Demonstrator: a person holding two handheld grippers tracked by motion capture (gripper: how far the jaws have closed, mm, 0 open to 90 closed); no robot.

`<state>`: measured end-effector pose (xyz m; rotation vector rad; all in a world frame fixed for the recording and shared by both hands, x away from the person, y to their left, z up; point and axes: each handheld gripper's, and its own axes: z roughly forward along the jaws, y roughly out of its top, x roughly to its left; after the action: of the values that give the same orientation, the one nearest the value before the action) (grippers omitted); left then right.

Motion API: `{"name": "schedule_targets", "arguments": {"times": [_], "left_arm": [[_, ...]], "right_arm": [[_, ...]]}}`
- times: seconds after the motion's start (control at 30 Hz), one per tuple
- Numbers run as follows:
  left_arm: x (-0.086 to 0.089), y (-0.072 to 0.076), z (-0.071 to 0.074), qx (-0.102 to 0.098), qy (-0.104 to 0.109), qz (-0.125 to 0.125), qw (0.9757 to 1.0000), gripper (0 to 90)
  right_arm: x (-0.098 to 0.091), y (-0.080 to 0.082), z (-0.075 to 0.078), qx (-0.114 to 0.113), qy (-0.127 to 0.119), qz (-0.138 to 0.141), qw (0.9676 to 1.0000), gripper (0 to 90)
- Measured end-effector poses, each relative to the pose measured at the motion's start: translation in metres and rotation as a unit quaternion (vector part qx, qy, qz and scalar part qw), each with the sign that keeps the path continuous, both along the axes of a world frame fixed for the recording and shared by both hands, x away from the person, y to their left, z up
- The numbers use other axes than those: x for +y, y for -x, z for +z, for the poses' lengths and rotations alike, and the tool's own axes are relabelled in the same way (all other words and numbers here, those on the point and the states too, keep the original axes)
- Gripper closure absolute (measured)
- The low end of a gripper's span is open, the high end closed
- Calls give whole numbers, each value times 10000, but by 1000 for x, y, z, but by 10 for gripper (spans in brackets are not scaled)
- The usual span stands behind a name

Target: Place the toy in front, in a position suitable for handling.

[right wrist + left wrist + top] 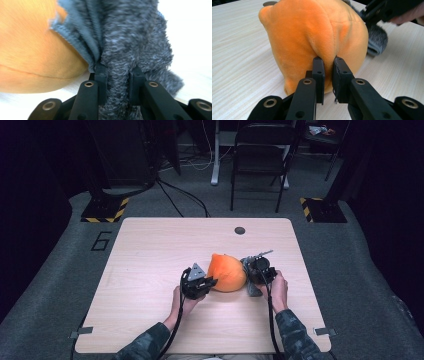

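mid-table, i hold an orange plush toy (227,272) from both ends: my left gripper (328,72) pinches a fold of its orange fabric, my right gripper (117,80) clamps the grey fuzzy cloth (130,37) at its far end. the toy lies between the two, its long axis running gripper to gripper.
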<state>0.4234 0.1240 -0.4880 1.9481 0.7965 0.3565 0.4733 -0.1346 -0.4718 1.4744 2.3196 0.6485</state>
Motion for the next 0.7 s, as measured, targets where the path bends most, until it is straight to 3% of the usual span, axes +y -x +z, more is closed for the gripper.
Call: {"name": "schedule_targets", "arguments": {"times": [0.17,0.2,0.4,0.6,0.7], "left_arm": [[-2,2,1,-29,-16,-35,10000,809],[-3,2,1,-33,-9,-23,10000,809],[-3,3,1,-40,-42,-79,10000,809],[-4,3,1,-106,-67,-84,9999,809],[-4,3,1,-88,-68,-83,9999,809]], "right_arm": [[-2,7,29,-394,-339,8,9986,742],[-1,9,35,-532,-386,46,9978,742],[19,25,59,-847,-742,439,9927,741],[46,36,61,-1034,-842,913,9869,737],[50,34,52,-967,-767,936,9879,737]]}}
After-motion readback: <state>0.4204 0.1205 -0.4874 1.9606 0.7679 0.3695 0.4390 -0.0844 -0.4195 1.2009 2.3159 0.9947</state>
